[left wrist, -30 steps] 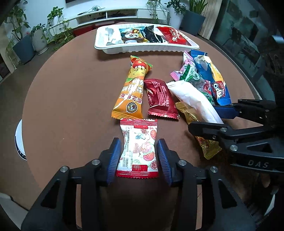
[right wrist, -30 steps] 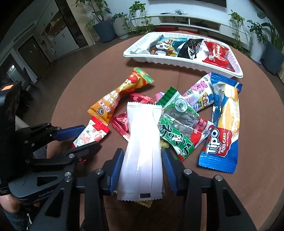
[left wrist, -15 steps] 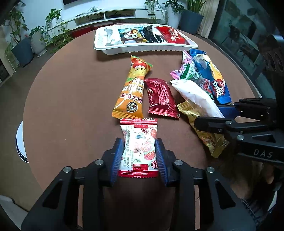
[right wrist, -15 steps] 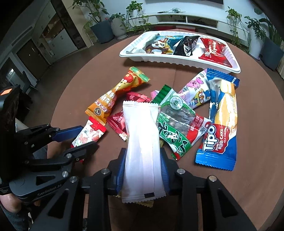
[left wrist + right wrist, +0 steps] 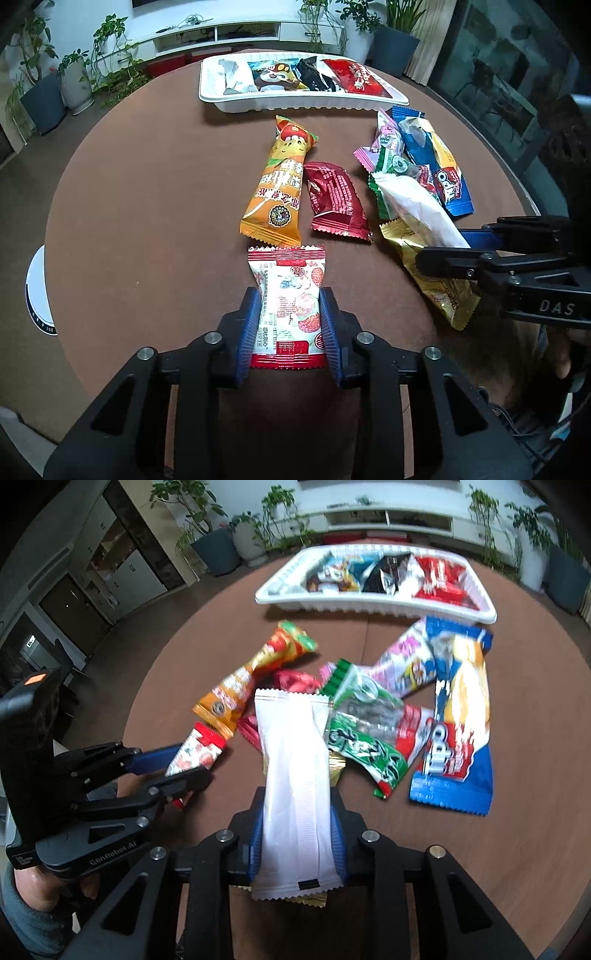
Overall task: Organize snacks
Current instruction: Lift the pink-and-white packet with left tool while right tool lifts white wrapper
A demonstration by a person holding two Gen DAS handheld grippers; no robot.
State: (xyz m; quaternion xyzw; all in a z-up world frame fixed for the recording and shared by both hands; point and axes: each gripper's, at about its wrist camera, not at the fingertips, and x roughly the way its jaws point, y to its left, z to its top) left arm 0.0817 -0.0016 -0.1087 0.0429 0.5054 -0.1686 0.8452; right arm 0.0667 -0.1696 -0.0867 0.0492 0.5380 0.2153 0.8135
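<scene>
My left gripper point(image 5: 288, 325) is shut on a white and red strawberry snack packet point(image 5: 286, 295) at the near edge of the round brown table point(image 5: 147, 192); it also shows in the right wrist view point(image 5: 192, 753). My right gripper point(image 5: 297, 830) is shut on a long plain white packet point(image 5: 295, 775), whose far end tilts up over the pile; it also shows in the left wrist view point(image 5: 417, 203). A white tray point(image 5: 295, 101) at the far side holds several snacks.
Loose on the table lie an orange packet point(image 5: 277, 192), a dark red packet point(image 5: 336, 203), a gold packet point(image 5: 432, 280), a green packet point(image 5: 365, 734), a pink packet point(image 5: 402, 664) and a blue Tipo roll cake packet point(image 5: 458, 720). Plants and a low white shelf stand behind.
Both grippers have closed from open around their packets to shut on them. The white packet's far end has lifted off the pile.
</scene>
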